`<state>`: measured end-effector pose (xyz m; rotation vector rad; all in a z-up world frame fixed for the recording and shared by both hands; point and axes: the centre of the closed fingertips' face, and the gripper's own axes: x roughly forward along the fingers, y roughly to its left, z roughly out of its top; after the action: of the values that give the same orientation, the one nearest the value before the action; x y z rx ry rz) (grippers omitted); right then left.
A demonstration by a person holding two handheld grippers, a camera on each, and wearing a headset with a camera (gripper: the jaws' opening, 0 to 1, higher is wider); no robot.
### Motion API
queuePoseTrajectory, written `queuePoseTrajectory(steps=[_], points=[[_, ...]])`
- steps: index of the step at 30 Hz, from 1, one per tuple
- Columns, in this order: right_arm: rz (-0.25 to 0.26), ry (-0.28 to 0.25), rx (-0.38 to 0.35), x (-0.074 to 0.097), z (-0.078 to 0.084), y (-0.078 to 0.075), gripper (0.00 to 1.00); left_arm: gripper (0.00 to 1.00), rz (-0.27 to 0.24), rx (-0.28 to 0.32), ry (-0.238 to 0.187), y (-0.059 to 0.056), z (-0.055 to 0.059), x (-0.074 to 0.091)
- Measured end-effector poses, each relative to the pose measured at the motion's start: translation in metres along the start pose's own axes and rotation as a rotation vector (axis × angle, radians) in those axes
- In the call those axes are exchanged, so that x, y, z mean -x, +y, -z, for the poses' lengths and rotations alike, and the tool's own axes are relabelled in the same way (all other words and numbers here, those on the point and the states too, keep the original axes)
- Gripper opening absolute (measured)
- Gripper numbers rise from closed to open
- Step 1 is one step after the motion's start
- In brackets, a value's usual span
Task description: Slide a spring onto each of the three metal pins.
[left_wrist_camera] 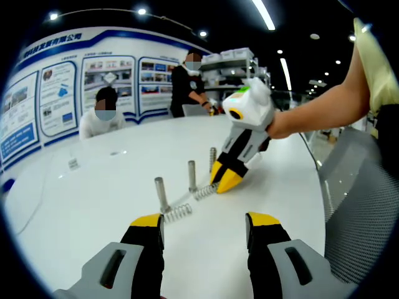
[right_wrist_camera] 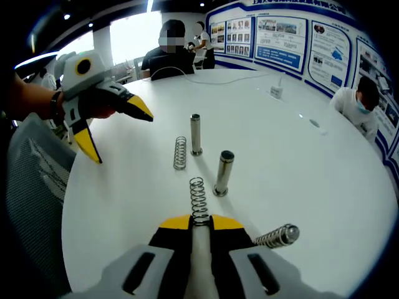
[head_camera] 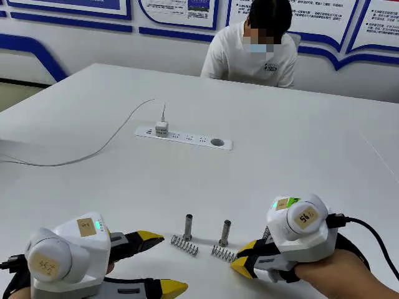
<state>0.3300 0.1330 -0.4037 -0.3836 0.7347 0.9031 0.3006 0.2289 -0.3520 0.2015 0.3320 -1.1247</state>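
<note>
We see a white table (head_camera: 299, 143) w/ a power strip (head_camera: 184, 137) at centre of the head view. A charger (head_camera: 161, 129) is plugged into it, and its cable (head_camera: 93, 152) trails off to the left edge. Blue-and-white posters (head_camera: 187, 9) run along the wall at the top, and a seated person (head_camera: 252, 53) is at the far side, top centre. A standing person (left_wrist_camera: 188, 87) shows at the back in the left gripper view. Low centre of the head view, a first pin (head_camera: 187, 227) and a second pin (head_camera: 225, 232) stand upright, w/ a loose spring (head_camera: 184, 245) lying flat at the foot of the first. The right gripper (right_wrist_camera: 193, 223) has its jaws together on the near end of a second spring (right_wrist_camera: 198, 196), which lies flat, pointing toward the second pin. The left gripper (left_wrist_camera: 206, 221) has its jaws apart, holding nothing. A third pin (right_wrist_camera: 288, 234) w/ a fitted spring (right_wrist_camera: 268, 238) round it sits lower right in the right gripper view. In the head view it's mostly hidden behind the right gripper, so we can't tell if it's upright or leaning. Poster text is too small to read.
</note>
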Motion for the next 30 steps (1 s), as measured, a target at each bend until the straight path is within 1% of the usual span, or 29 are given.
queuePoseTrajectory(steps=[4, 9, 12, 14, 17, 22, 24, 25, 30], points=[[-0.003, -0.004, -0.009, 0.001, 0.0, 0.001, 0.12, 0.53, 0.003, -0.003, 0.002, -0.001, 0.0, 0.0], [-0.017, -0.008, -0.005, 0.008, -0.004, 0.008, 0.11, 0.52, 0.012, -0.002, 0.002, -0.004, 0.0, -0.001], [-0.034, -0.012, 0.011, 0.014, -0.008, 0.015, 0.11, 0.52, 0.022, -0.008, 0.003, -0.007, -0.001, -0.003], [-0.041, -0.012, 0.028, 0.018, -0.011, 0.019, 0.11, 0.51, 0.029, -0.012, 0.003, -0.009, -0.001, -0.004], [-0.066, -0.013, 0.062, 0.026, -0.016, 0.029, 0.11, 0.5, 0.042, -0.017, 0.006, -0.012, -0.001, -0.007], [-0.099, -0.014, 0.104, 0.035, -0.025, 0.042, 0.11, 0.49, 0.063, -0.031, 0.006, -0.018, -0.003, -0.01], [-0.113, -0.011, 0.12, 0.036, -0.027, 0.047, 0.11, 0.49, 0.072, -0.036, 0.006, -0.02, -0.004, -0.011], [-0.128, -0.01, 0.13, 0.037, -0.028, 0.051, 0.11, 0.48, 0.077, -0.039, 0.005, -0.022, -0.005, -0.012], [-0.155, -0.011, 0.17, 0.041, -0.037, 0.063, 0.11, 0.44, 0.102, -0.062, 0.004, -0.029, -0.008, -0.013]])
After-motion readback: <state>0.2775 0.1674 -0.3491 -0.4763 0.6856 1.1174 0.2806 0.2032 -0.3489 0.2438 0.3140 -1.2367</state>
